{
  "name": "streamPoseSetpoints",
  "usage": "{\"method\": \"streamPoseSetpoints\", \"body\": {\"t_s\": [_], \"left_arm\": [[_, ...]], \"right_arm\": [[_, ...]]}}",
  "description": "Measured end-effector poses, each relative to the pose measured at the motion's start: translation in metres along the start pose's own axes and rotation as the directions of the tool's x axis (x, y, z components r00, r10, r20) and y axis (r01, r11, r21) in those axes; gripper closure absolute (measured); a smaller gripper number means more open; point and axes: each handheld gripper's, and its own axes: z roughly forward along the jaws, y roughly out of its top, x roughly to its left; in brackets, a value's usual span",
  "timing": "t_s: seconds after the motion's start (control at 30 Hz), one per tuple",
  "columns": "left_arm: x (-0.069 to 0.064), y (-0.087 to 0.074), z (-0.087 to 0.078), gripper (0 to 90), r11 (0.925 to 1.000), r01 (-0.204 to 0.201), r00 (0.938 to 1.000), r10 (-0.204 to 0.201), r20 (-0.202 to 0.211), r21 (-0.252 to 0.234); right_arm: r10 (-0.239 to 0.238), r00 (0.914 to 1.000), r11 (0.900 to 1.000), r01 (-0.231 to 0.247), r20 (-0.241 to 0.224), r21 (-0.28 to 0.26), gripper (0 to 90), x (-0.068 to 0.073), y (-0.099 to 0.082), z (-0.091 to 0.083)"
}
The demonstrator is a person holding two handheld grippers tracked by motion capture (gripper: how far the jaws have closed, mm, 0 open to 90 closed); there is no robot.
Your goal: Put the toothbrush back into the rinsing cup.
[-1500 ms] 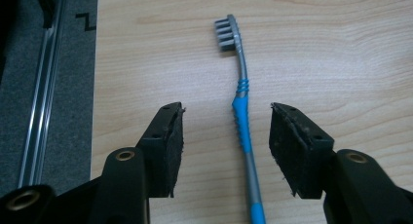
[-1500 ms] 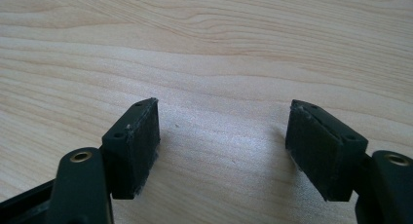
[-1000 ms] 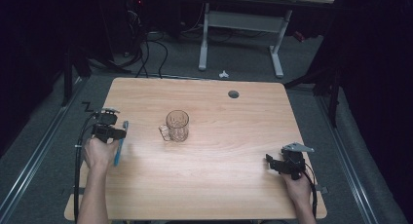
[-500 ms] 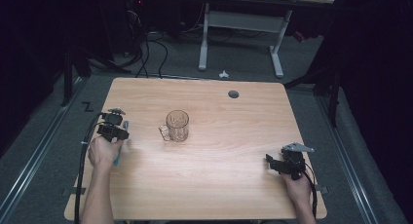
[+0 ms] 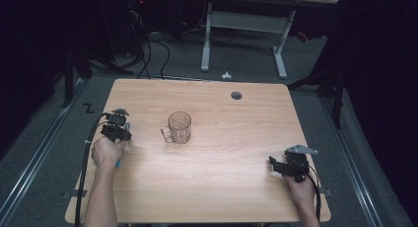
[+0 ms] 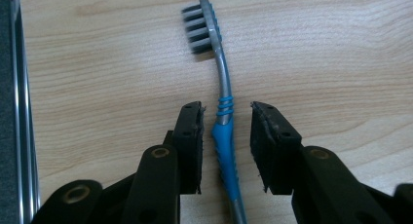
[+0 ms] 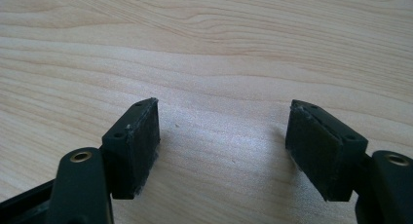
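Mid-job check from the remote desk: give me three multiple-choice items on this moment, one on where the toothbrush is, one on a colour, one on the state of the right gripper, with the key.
1. Where does the blue and grey plastic toothbrush lie?
A. Inside the glass mug
B. Flat on the light wooden table, between the left gripper's jaws
C. On the floor

2. What colour are the toothbrush's bristles?
A. Grey
B. Red
C. Yellow

3. How does the right gripper stand?
A. Shut on the mug
B. Shut on the toothbrush
C. Open, with bare wood between the jaws

Key:
1 B: the left gripper view shows the handle on the wood with a jaw on each side; those jaws have just been closing, with a gap visible on the right-hand side.
2 A: the head carries grey tufts.
3 C: the right gripper view shows wide-apart pads; the clear ribbed glass mug stands far off at mid-table.
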Motion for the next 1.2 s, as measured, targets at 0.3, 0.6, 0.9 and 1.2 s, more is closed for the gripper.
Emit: {"method": "streamPoseSetpoints", "body": {"t_s": [0.3, 0.6, 0.9, 1.2], "left_arm": [[0.0045, 0.0013, 0.0021, 72.7, 0.9999, 0.011, 0.9996, -0.012, 0.024, 0.01], [0.0084, 0.0029, 0.003, 76.7, 0.999, 0.04, 0.997, -0.041, 0.065, 0.02], [0.0089, 0.0035, 0.003, 78.5, 0.9985, 0.047, 0.9965, -0.049, 0.068, 0.026], [0.0099, 0.0026, 0.0027, 79.0, 0.9986, 0.045, 0.9967, -0.046, 0.066, 0.027]], "right_arm": [[0.0, 1.0, 1.0, 0.0, 0.0, 0.0, 28.8, 0.0, 0.0, 0.0], [0.0, 1.0, 1.0, 0.0, 0.0, 0.0, 28.8, 0.0, 0.0, 0.0], [0.0, 1.0, 1.0, 0.0, 0.0, 0.0, 28.8, 0.0, 0.0, 0.0], [0.0, 1.0, 1.0, 0.0, 0.0, 0.0, 28.8, 0.0, 0.0, 0.0]]}}
